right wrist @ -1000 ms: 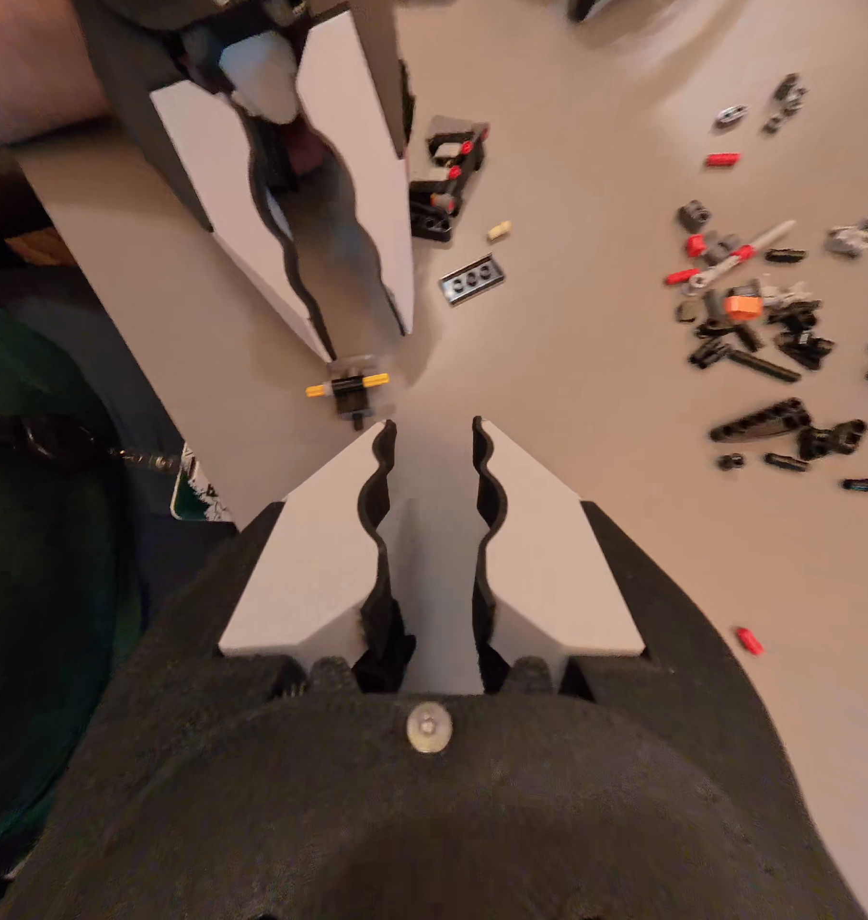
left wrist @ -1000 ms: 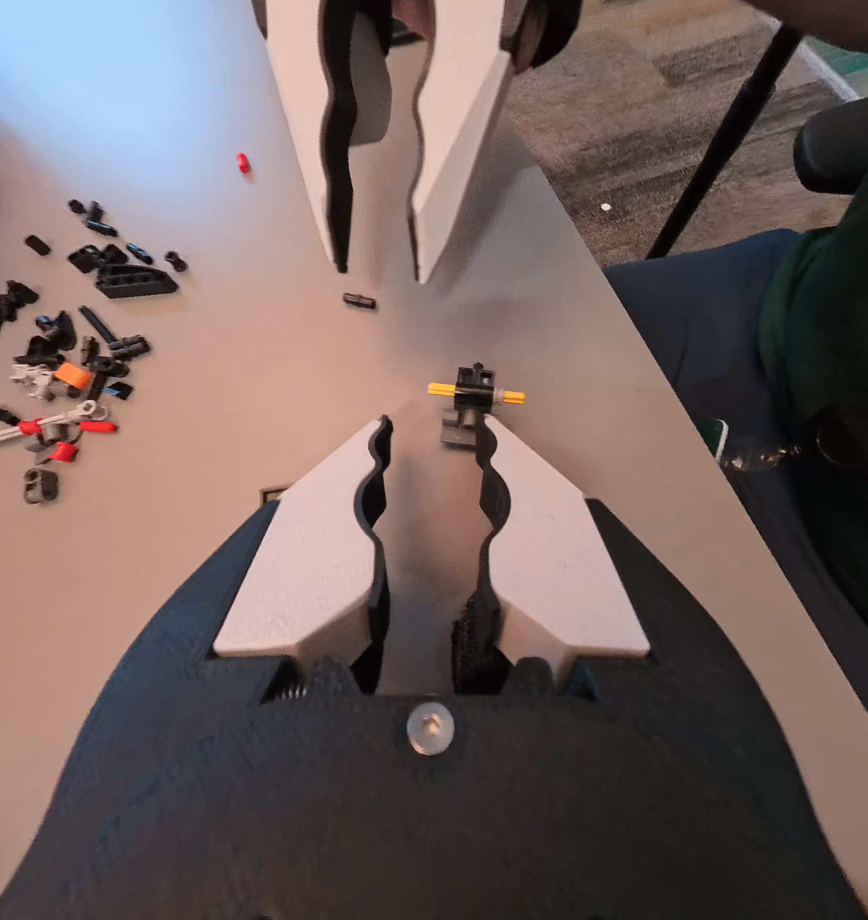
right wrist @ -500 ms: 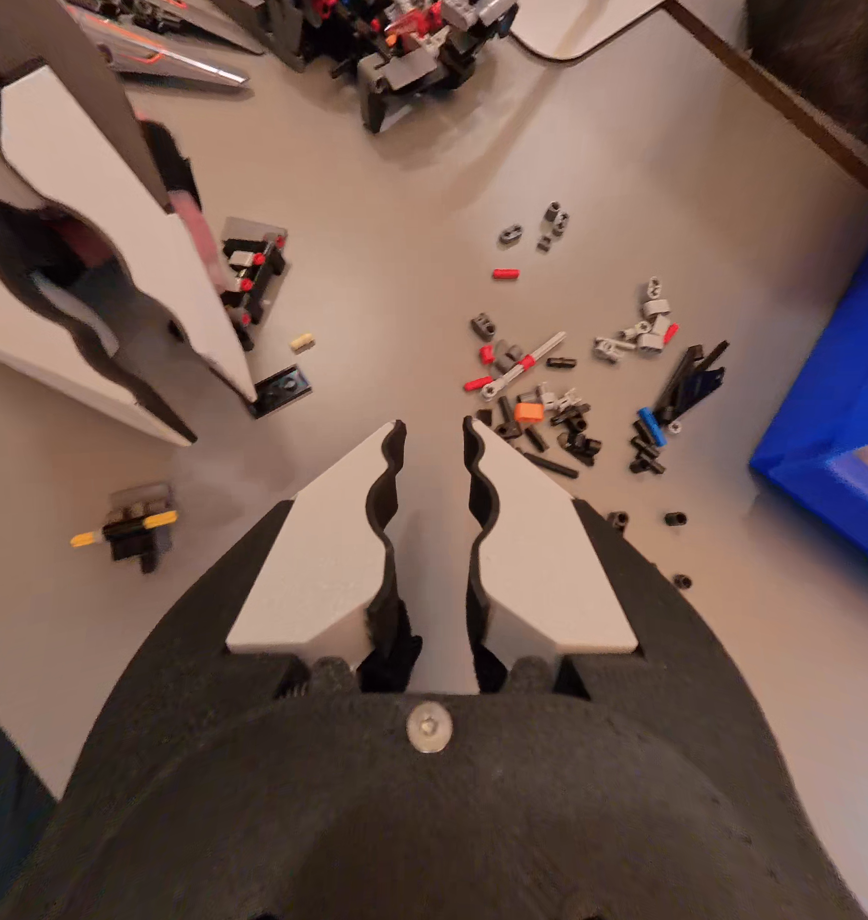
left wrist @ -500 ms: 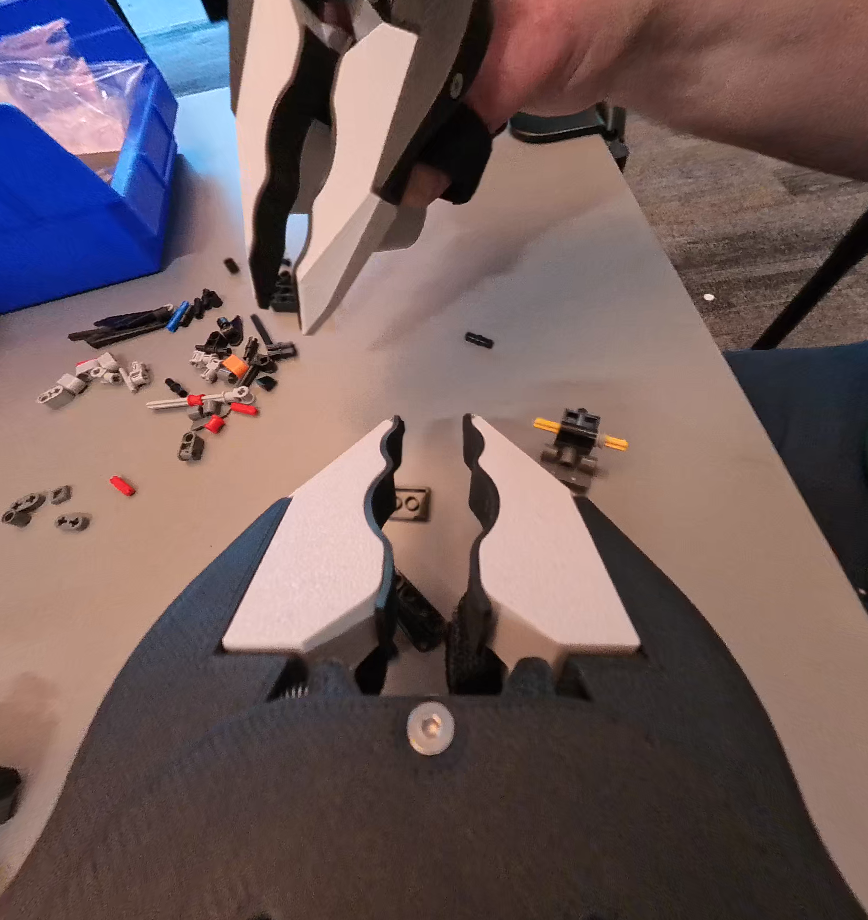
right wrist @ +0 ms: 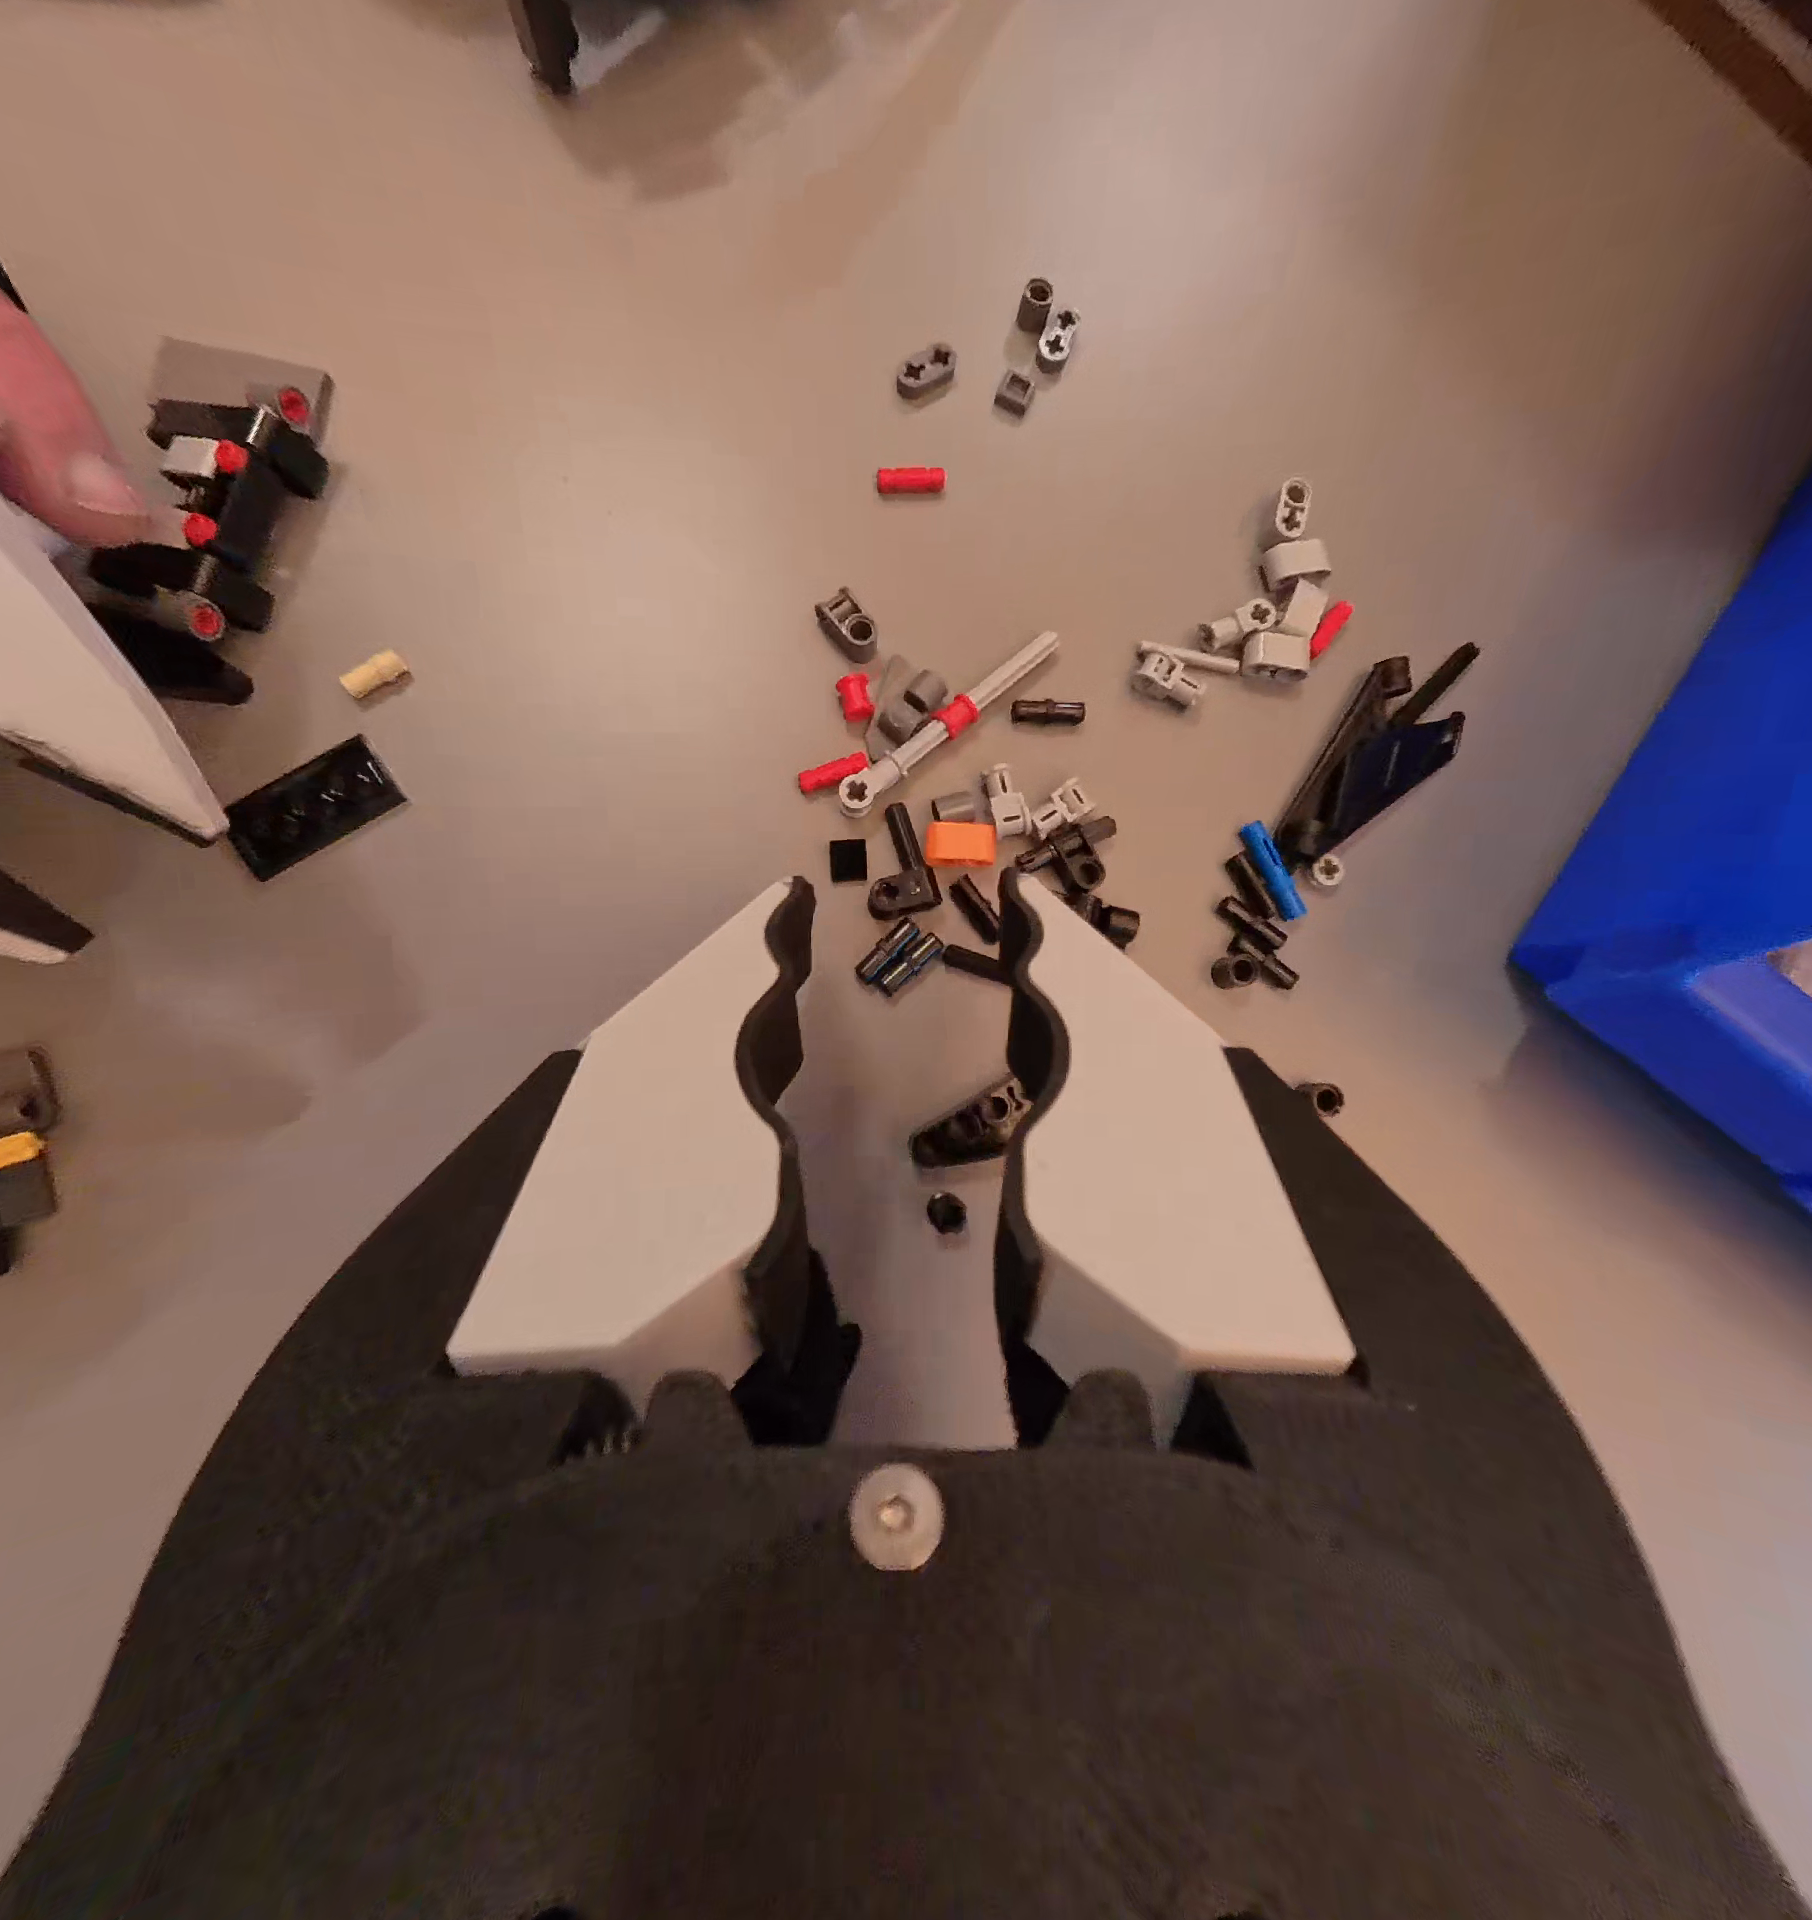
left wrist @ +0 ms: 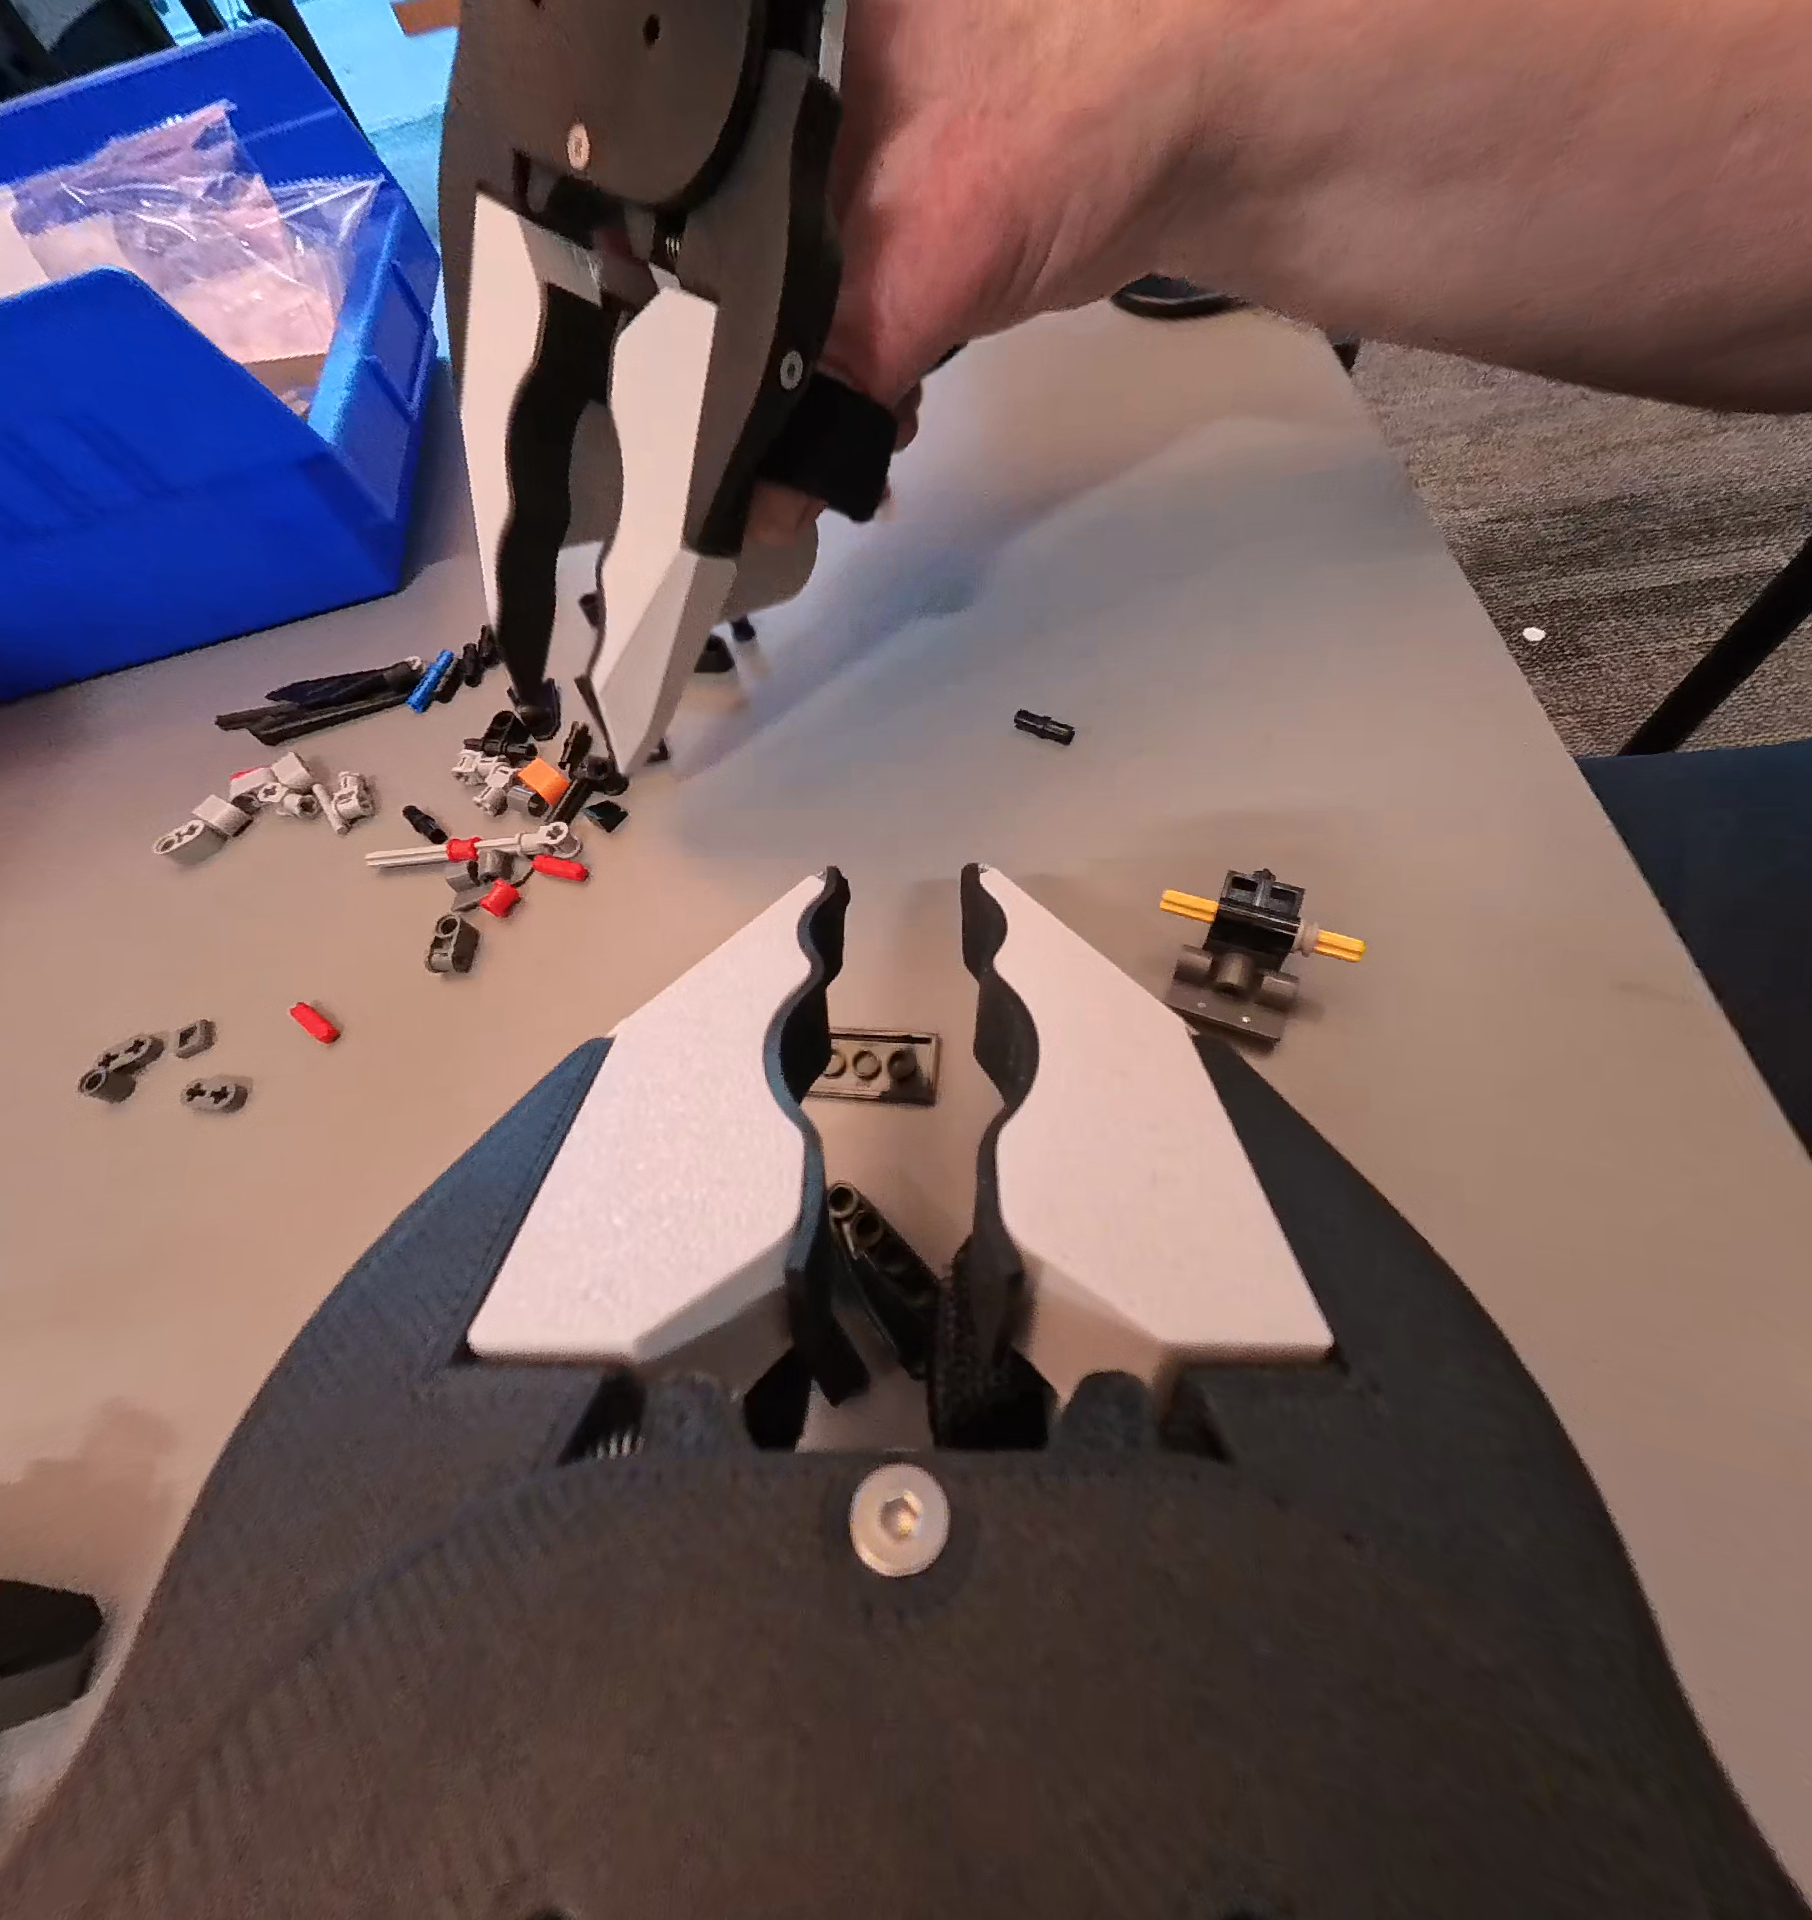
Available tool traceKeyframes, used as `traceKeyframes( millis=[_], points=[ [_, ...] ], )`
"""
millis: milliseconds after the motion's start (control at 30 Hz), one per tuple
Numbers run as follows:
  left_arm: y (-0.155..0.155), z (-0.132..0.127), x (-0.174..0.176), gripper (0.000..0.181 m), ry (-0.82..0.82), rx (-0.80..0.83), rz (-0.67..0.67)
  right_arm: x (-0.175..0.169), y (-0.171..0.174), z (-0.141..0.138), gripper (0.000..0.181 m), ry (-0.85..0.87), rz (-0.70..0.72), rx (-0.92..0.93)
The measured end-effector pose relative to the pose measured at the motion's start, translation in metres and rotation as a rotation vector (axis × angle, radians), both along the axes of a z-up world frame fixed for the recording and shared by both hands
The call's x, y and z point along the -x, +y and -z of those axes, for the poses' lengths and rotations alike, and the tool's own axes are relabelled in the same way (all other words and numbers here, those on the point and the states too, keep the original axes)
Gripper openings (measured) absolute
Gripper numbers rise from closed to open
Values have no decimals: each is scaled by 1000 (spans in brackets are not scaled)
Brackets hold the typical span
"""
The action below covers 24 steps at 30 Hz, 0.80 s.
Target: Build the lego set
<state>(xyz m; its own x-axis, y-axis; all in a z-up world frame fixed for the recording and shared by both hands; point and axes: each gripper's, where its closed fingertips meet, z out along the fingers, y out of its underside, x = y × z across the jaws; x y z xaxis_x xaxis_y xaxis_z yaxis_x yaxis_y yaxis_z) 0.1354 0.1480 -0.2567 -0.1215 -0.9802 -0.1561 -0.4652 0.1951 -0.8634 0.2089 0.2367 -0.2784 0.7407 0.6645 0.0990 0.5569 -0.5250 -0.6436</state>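
Note:
My left gripper [left wrist: 902, 883] is open and empty, held above a dark studded plate [left wrist: 871, 1065] and a black beam [left wrist: 881, 1257]. A small black and grey assembly with a yellow axle [left wrist: 1245, 945] stands on the table to its right. My right gripper [right wrist: 904, 894] is open and empty, low over a pile of loose pieces around an orange piece [right wrist: 959, 842]. Black pins [right wrist: 900, 956] and a black beam [right wrist: 969, 1122] lie between its fingers. It also shows in the left wrist view [left wrist: 569, 727], tips almost on the pile.
A blue bin [left wrist: 154, 416] stands at the far left, also seen in the right wrist view [right wrist: 1712, 883]. A black sub-assembly with red pins [right wrist: 227, 520], a tan pin [right wrist: 374, 673] and a lone black pin [left wrist: 1044, 725] lie on the grey table [left wrist: 1297, 623]. The table edge runs close on the right.
My right gripper has swung from the yellow-axle assembly to the loose pile, lowered and opened wider. My left gripper has drawn back and left from the assembly, then held still.

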Motion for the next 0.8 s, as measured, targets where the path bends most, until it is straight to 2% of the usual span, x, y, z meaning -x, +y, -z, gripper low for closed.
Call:
traceKeyframes(
  millis=[167,400,600,800],
  points=[
    [-1,1,-1,20,3,-13,5,4,2,9,38,-8,-12,15],
    [-4,5,-1,20,22,-44,20,18,-15,18,40,42,-54,73],
    [-4,5,-1,20,25,-47,21,-12,-5,9,58,83,74,24],
    [-5,7,-1,20,35,-50,22,-52,-3,-2,48,53,169,-25]
  ],
)
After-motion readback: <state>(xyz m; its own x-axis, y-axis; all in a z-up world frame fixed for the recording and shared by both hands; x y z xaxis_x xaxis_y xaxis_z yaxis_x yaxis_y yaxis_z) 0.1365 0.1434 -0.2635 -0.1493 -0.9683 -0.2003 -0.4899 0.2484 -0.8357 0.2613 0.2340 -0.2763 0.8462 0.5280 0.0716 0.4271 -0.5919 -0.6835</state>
